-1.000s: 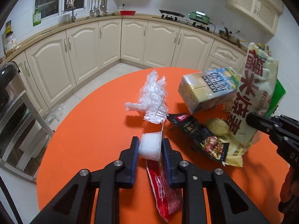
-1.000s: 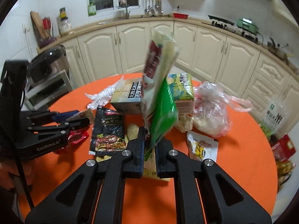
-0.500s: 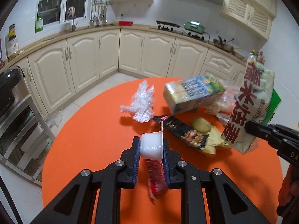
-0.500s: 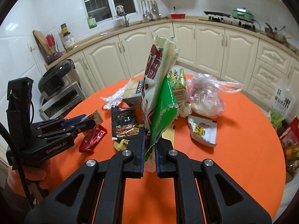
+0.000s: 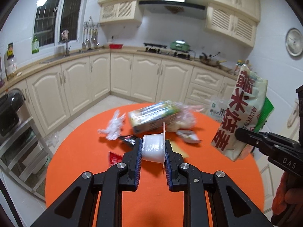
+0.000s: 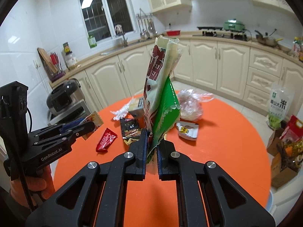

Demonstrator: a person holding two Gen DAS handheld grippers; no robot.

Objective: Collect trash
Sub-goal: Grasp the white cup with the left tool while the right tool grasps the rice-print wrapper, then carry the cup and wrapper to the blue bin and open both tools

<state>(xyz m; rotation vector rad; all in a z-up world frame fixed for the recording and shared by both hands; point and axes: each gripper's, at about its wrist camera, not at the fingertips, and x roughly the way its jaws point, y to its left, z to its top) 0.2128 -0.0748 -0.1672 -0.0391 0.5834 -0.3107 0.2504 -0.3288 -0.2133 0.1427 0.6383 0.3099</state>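
Two tongs: both are seen lifted above a round orange bench [image 5: 79,151], each pinching a piece of trash.
Left tongs [image 5: 153,152]: pressed onto a small white plastic cup [image 5: 153,147], which is clamped on its side between the blue pads, with its peeled lid flap sticking up at the right pad.
Right tongs [image 6: 151,147]: pressed together on the lower edges of two wrappers, which are held upright.
Held wrappers: a pale bag with large red characters [image 6: 157,71] and a green wrapper [image 6: 167,109] are gripped together, the green one to the right of and lower than the pale bag.
Same bundle from the left wrist view: the pale bag [image 5: 244,113] is seen off to the right, clear of the bench surface, with a green edge behind it.
Trash left on the bench: a red wrapper [image 6: 106,140], a dark snack packet [image 6: 130,127], a crumpled clear film [image 5: 113,125], a carton [image 5: 153,118] lying on its side, a clear plastic bag [image 6: 191,106] and a small white-and-yellow packet [image 6: 187,130] are seen.
Red wrapper position: it is lying flat near the left tongs, apart from the dark packet.
Hands: an orange-gloved hand [image 6: 28,185] is seen on the left handle.
Surroundings: cream kitchen cabinets [image 5: 79,89] are seen beyond the bench.
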